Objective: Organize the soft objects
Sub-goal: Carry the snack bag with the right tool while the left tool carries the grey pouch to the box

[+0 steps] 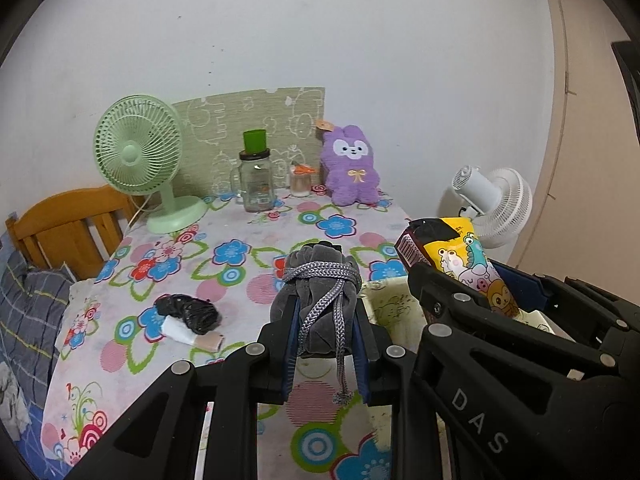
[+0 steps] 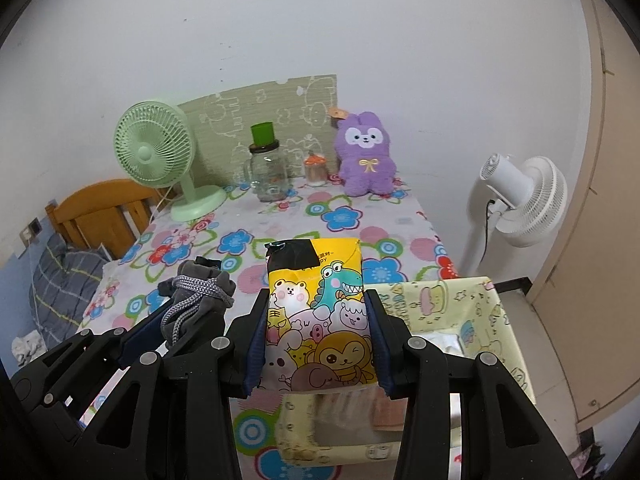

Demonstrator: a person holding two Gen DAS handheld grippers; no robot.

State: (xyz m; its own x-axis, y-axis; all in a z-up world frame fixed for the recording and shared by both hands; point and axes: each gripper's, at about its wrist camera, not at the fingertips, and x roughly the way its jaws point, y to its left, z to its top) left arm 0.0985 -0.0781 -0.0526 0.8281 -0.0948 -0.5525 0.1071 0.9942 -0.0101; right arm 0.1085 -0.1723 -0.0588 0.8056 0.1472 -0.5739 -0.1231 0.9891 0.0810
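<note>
My left hand-held gripper (image 1: 326, 320) is clamped on the grey pouch (image 1: 320, 280), my right hand-held gripper (image 2: 318, 336) on the yellow packet (image 2: 320, 312), both above the table (image 2: 240, 248); I should centre each over the yellow box (image 2: 480, 300) before letting go

The left gripper (image 1: 326, 320) points forward and somewhat downward, its blue-padded jaws nearly closed and clamped on a grey drawstring pouch (image 1: 320, 280). The right gripper (image 2: 318, 332) sits just beside it, at a like downward tilt, jaws partway apart and pressing both sides of a yellow cartoon-printed packet (image 2: 320, 312). The two black frames nearly touch.
</note>
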